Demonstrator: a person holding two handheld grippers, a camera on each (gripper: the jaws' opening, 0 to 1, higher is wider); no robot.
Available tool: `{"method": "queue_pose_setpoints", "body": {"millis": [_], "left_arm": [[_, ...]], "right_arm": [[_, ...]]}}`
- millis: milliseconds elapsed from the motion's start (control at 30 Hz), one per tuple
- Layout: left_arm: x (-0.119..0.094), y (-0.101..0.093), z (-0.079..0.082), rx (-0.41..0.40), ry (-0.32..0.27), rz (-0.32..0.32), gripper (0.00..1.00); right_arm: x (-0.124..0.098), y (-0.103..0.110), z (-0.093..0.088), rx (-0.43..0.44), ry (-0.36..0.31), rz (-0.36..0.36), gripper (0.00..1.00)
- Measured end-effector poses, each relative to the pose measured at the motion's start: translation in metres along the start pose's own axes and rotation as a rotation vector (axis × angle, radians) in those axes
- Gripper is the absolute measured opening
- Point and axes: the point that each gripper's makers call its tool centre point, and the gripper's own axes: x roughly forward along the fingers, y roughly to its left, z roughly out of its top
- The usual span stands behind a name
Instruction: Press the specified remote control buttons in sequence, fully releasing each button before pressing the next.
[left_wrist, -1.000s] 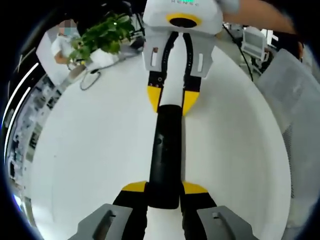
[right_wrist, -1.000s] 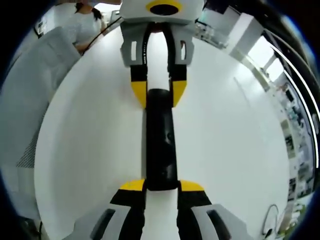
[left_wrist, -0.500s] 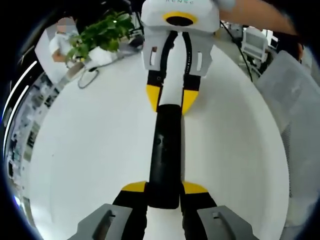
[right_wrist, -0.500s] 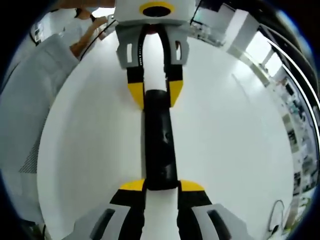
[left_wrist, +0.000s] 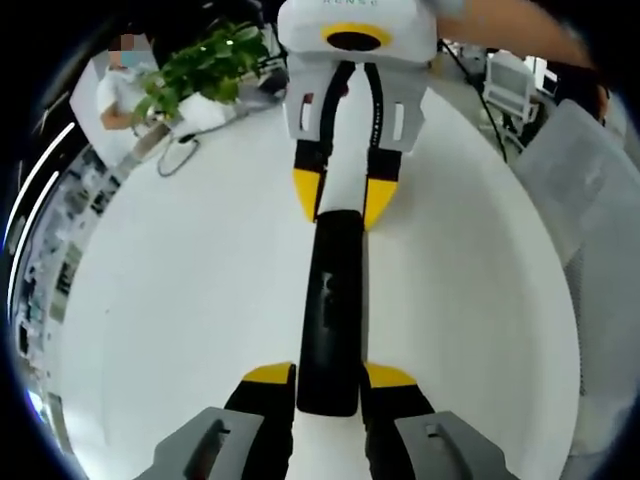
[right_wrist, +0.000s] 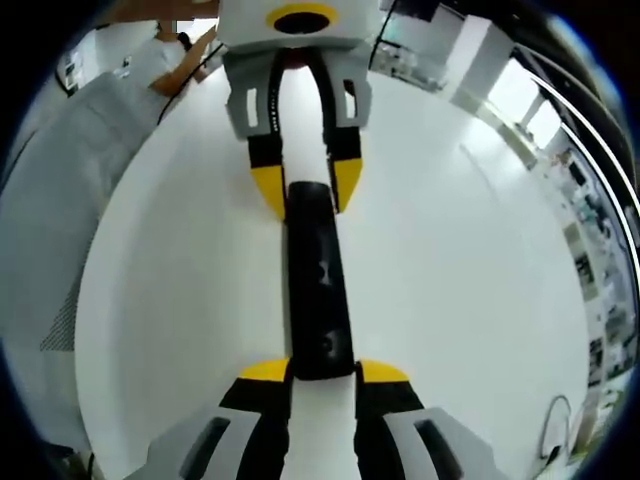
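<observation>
Your left gripper (left_wrist: 328, 378) is clenched on the near end of the black remote control (left_wrist: 332, 310); your right gripper (right_wrist: 310, 372) grasps its opposite end. The remote runs toward 12 o'clock above the white table (left_wrist: 180, 300), with a potted plant (left_wrist: 205, 65) at 11 o'clock.

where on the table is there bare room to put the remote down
The table is bare on both sides of the remote. Crowded spots: the far corner by the plant and cable, and the middle line where both grippers clamp the remote's ends.
</observation>
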Motion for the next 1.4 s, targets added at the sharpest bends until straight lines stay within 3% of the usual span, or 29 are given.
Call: {"method": "queue_pose_setpoints", "body": {"millis": [333,767,967,1300,1400], "left_arm": [[-0.002,0.002,0.001,-0.012,-0.001,0.04,0.29],[-0.004,0.006,-0.005,-0.066,-0.021,0.074,0.4],[-0.01,0.003,-0.002,-0.107,-0.054,0.081,0.41],[-0.027,0.008,0.005,-0.209,-0.164,0.146,0.51],[-0.034,0.004,0.007,-0.248,-0.196,0.164,0.54]], "right_arm": [[-0.001,-0.002,-0.001,0.031,-0.005,-0.024,0.23],[-0.006,0.001,0.003,0.113,-0.069,-0.041,0.27],[-0.01,-0.001,0.004,0.152,-0.102,-0.05,0.28],[-0.022,0.003,0.008,0.229,-0.165,-0.076,0.32],[-0.03,0.002,0.013,0.261,-0.213,-0.097,0.34]]}}
